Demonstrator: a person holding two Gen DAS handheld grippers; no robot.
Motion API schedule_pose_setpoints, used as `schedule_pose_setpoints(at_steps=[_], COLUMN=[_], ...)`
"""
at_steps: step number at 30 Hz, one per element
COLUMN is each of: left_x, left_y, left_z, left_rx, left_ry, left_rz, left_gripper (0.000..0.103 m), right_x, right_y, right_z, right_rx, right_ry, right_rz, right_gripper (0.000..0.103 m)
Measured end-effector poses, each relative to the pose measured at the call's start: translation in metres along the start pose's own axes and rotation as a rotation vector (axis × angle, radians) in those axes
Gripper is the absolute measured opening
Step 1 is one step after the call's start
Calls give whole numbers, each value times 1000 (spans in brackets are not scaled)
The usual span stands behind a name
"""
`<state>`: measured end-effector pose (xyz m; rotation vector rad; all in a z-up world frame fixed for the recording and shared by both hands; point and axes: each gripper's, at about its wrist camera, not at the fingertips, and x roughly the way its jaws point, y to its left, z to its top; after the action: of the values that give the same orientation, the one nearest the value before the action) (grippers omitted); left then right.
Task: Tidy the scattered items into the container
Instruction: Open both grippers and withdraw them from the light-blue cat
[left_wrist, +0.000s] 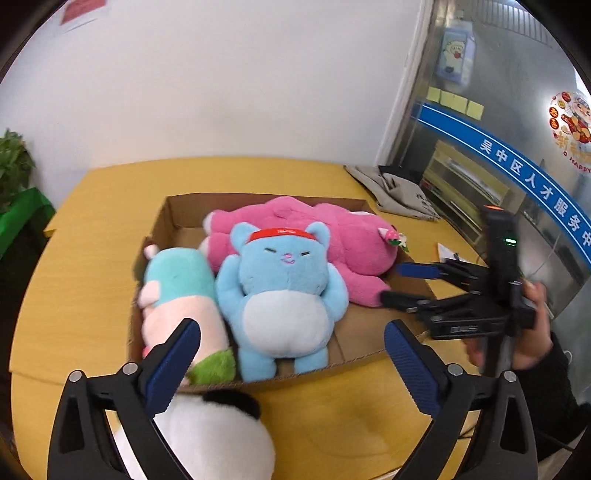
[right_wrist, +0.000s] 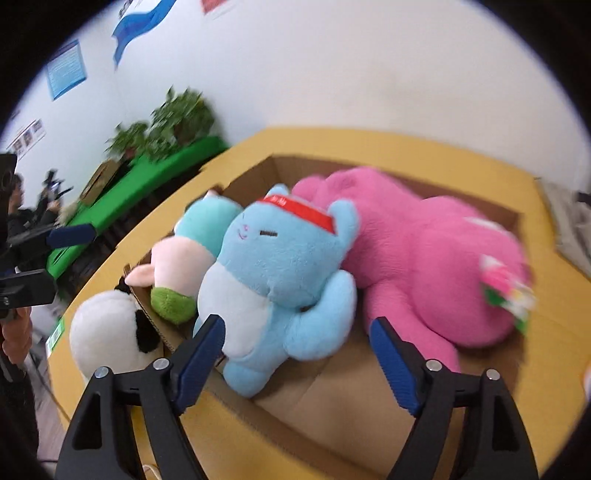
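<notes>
An open cardboard box (left_wrist: 258, 198) (right_wrist: 351, 387) on the yellow table (left_wrist: 92, 258) holds a big pink plush (left_wrist: 332, 236) (right_wrist: 436, 258), a blue cat plush with a red headband (left_wrist: 284, 288) (right_wrist: 273, 269) and a teal-and-pink plush (left_wrist: 181, 291) (right_wrist: 192, 251). A white-and-black panda plush (left_wrist: 214, 432) (right_wrist: 107, 332) lies outside, against the box's near wall. My left gripper (left_wrist: 291, 343) (right_wrist: 48, 262) hangs open over that wall, its left finger above the panda. My right gripper (right_wrist: 297, 332) (left_wrist: 393, 282), held by a hand (left_wrist: 532, 332), is open at the box's right side with nothing gripped.
A grey cloth bag (left_wrist: 399, 192) and a paper sheet (left_wrist: 448, 253) lie on the table's far right by a glass door (left_wrist: 498, 110). Potted plants (right_wrist: 177, 118) and a green table (right_wrist: 122, 192) stand to the left, with a person (right_wrist: 14, 210) beyond.
</notes>
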<state>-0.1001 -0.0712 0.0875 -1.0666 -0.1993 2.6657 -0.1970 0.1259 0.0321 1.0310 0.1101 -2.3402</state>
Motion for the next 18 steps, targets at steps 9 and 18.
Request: schedule_pose_setpoints(at_steps=[9, 18], left_x=[-35, -42], left_y=[-10, -27], left_z=[-35, -65], left_rx=[-61, -70], left_ry=[-42, -35], left_rz=[45, 63], left_gripper=[102, 102], right_x=[-66, -93], right_y=[20, 40], right_z=[-46, -76], right_rx=[104, 91], right_ry=[-108, -107], right_rz=[-219, -278], right_gripper=[82, 82])
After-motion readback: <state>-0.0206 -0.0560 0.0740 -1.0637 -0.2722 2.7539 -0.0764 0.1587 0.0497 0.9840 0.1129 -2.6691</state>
